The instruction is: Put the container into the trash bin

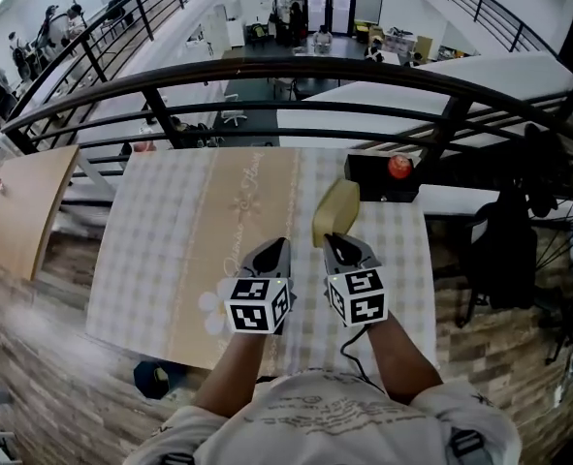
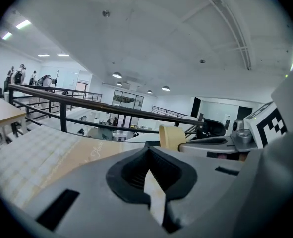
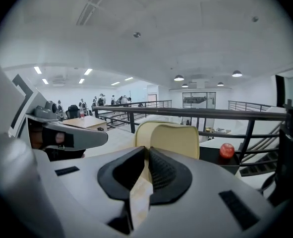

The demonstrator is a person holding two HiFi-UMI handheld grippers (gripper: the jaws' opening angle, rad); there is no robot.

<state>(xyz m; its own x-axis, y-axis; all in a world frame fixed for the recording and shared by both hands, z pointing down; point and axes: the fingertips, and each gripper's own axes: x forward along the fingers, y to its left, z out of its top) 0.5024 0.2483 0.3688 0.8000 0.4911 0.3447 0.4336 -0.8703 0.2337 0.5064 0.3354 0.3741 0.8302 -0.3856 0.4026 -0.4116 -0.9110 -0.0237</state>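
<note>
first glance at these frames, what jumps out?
The pale yellow container, pinched by its wall in the right tongs over the checked table, mid-frame. Next, a red ball on a black box at the table's far right edge, beside the black railing.

The container (image 1: 335, 211), just right of centre, is pale yellow. The left gripper (image 1: 280, 244) and right gripper (image 1: 331, 239) are grey with black ribbed pads (image 2: 134, 175), and each carries a white cube (image 1: 258, 305) printed with black square markers. The tablecloth (image 1: 141, 221) is a faint grey-and-white check with a wide tan band (image 1: 218, 250) down its middle, lettered in white script with a white flower (image 1: 211, 308) at the lower end. At upper right, a black box (image 1: 368, 174) and a red ball (image 1: 399, 167). The railing (image 1: 267, 77) is black, the floor (image 1: 34, 356) grey-brown wood grain, and the side table (image 1: 19, 201) at left light wood.
</note>
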